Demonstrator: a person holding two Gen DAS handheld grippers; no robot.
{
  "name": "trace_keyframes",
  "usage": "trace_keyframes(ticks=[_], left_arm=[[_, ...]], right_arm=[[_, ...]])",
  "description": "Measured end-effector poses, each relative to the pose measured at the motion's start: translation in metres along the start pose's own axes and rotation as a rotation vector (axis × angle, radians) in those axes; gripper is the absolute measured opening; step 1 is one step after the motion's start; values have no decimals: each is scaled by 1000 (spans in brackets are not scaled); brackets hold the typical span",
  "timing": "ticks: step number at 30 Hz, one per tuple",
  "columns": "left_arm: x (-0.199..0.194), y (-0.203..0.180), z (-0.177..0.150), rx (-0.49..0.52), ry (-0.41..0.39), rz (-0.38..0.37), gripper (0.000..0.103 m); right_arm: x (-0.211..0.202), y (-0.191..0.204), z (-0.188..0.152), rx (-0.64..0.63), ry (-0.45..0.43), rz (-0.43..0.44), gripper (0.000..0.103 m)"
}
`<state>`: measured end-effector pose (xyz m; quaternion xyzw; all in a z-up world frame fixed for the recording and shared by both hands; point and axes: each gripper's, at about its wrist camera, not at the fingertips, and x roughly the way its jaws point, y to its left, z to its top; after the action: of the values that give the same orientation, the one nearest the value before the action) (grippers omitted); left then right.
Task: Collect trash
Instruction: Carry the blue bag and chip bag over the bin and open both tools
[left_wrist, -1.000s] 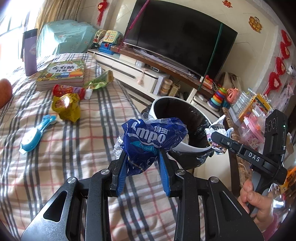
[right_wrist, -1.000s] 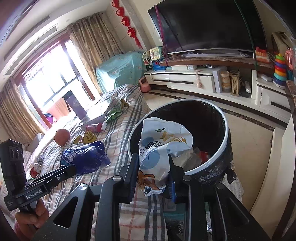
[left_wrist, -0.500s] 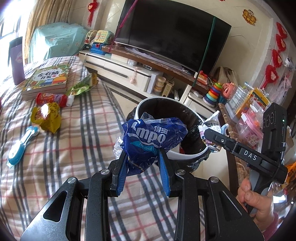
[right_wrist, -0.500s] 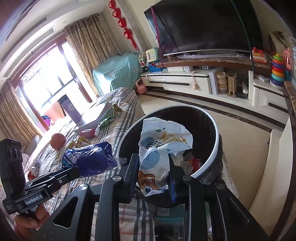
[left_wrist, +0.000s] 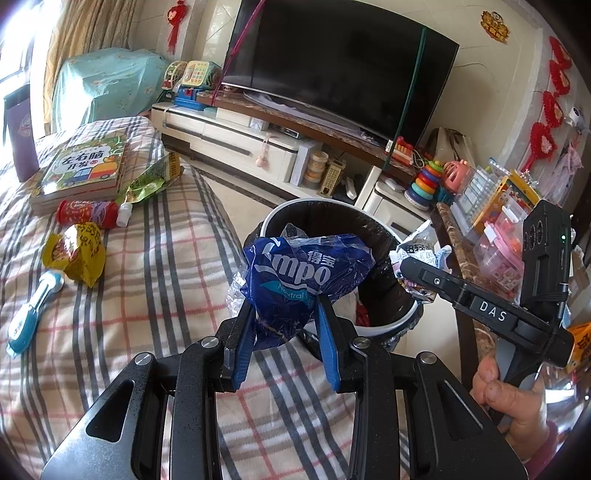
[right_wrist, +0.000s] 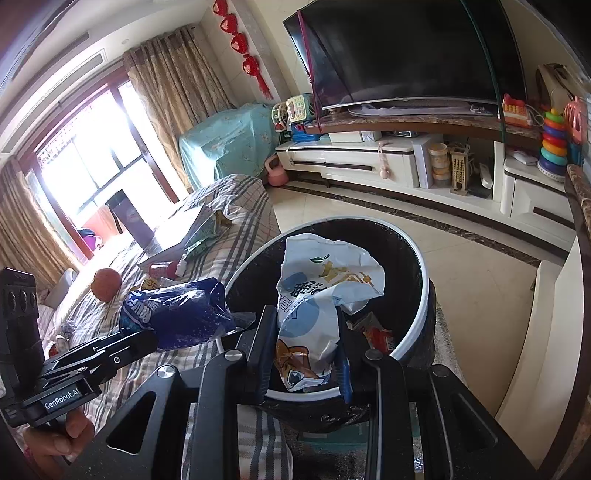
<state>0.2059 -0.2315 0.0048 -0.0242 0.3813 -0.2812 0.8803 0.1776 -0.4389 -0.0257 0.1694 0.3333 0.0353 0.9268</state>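
My left gripper (left_wrist: 284, 314) is shut on a crumpled blue tissue wrapper (left_wrist: 306, 273), held at the near rim of the round bin (left_wrist: 384, 325) lined with a black bag. My right gripper (right_wrist: 304, 325) is shut on a white and blue snack bag (right_wrist: 321, 291), which hangs over the bin's (right_wrist: 417, 325) opening. Some trash lies at the bin's bottom. In the right wrist view the blue wrapper (right_wrist: 177, 314) hangs just left of the bin. In the left wrist view the snack bag (left_wrist: 413, 254) shows over the bin's right rim.
On the checked bed cover (left_wrist: 147, 288) lie a yellow snack bag (left_wrist: 79, 254), a red can (left_wrist: 86, 214), a green wrapper (left_wrist: 147, 182), books (left_wrist: 81, 170) and a blue brush (left_wrist: 31, 314). A TV stand (right_wrist: 388, 162) and toys line the far wall. A shelf edge (left_wrist: 461, 266) stands right of the bin.
Both grippers have drifted closer to the bin with their wrappers still gripped; the left one moved right along the bed, so the bin's opening now sits nearer behind the blue wrapper.
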Motion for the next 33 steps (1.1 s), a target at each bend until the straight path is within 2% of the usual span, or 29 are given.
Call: trace_keyframes(ticks=[19,33], left_arm=[[34,-13,18,55,43,29,30],[43,-19,24,69,54,32,30]], right_arm=[[27,-23,11,24,70,-13,32],[33,-24,16,11,91,-26,33]])
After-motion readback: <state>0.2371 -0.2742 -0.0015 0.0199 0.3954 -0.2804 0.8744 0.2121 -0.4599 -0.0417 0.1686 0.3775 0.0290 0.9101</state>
